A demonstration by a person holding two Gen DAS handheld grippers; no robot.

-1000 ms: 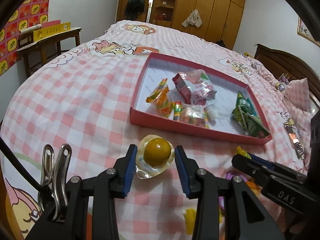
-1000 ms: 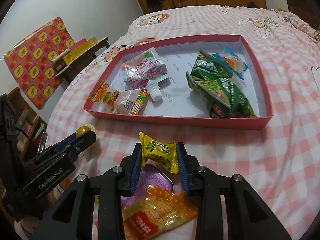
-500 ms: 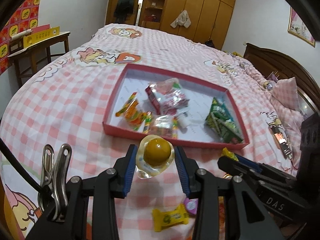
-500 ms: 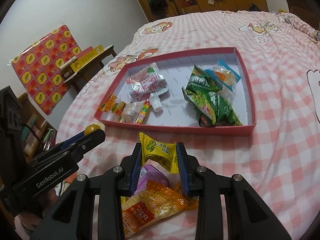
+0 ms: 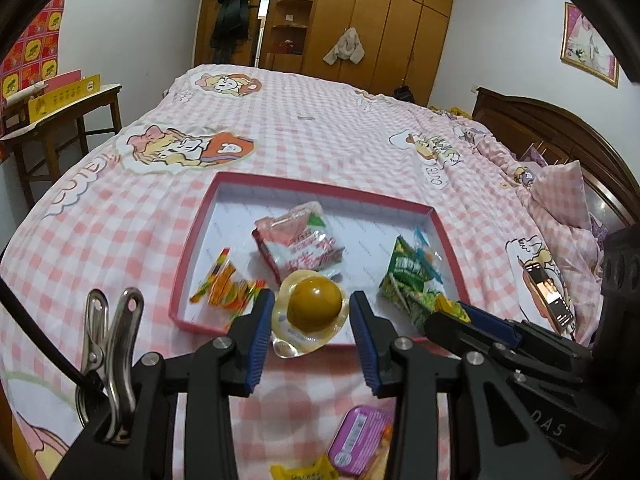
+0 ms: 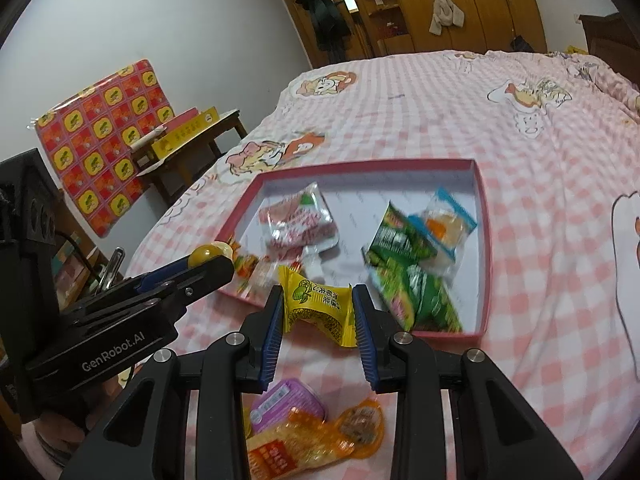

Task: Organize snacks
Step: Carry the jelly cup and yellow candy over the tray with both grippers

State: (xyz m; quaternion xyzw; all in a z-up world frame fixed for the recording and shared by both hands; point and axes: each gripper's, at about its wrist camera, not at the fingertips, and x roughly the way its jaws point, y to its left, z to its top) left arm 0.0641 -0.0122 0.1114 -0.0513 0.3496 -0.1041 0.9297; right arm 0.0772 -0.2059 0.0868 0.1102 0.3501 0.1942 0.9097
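The jelly cup point(image 5: 314, 312) sits pinched in the left tongs point(image 5: 312, 330), raised over the near rim of the red tray point(image 5: 320, 190). Beside it, the right tongs point(image 6: 316, 324) clamp a yellow candy point(image 6: 318, 308) just short of that rim. Pouches and green packets lie inside the tray; a purple tin point(image 6: 286, 404) and orange packet point(image 6: 296, 446) lie before it on the bed point(image 5: 320, 120).

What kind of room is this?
Most likely a bedroom: a big bed with a pink checked cartoon sheet, a wooden headboard beside a pillow, and tall wooden wardrobes along the far wall.
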